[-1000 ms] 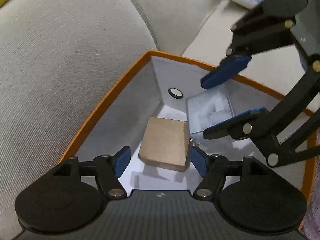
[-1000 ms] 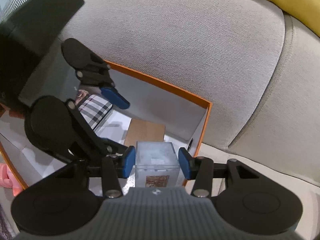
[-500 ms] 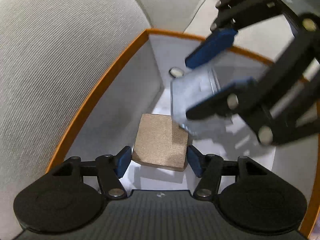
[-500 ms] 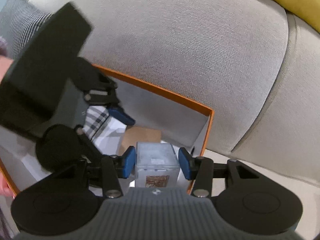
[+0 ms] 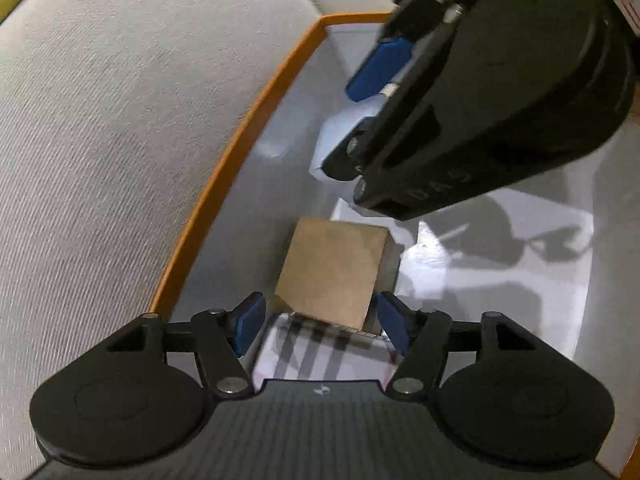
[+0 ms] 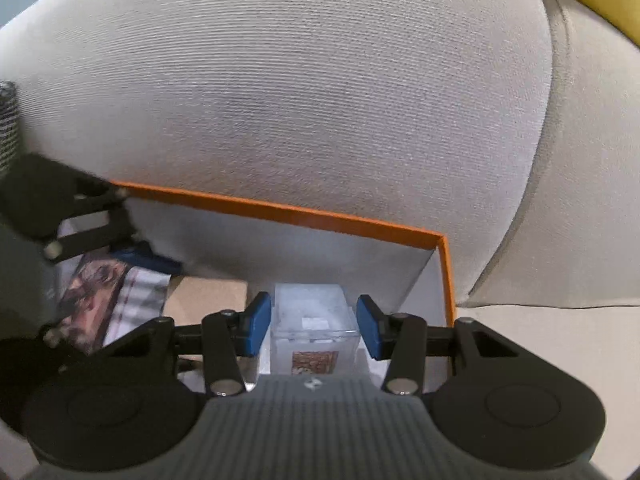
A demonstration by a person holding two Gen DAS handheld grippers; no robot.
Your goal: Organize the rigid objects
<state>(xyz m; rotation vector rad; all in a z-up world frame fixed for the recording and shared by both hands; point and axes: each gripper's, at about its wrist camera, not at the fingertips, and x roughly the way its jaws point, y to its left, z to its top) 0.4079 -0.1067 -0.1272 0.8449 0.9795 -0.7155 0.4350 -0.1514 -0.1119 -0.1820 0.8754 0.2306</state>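
In my left view the orange-rimmed box fills the middle of the frame, its white inside holding a brown block at centre and a plaid tin at the bottom edge, just below the block. My left gripper hangs over both with its jaws spread, touching neither that I can see.

The right gripper crowds the upper right of that frame, with the clear cube between its blue pads.

In my right view the cube sits at lower centre between the pads of my right gripper. There are narrow gaps on both sides, so the jaws look slackened off it. It is inside the box, near the corner.

A small reddish label shows on the cube's near face, but I cannot read it. The tin, lower left, carries a dark printed picture. The grey sofa backs the box.
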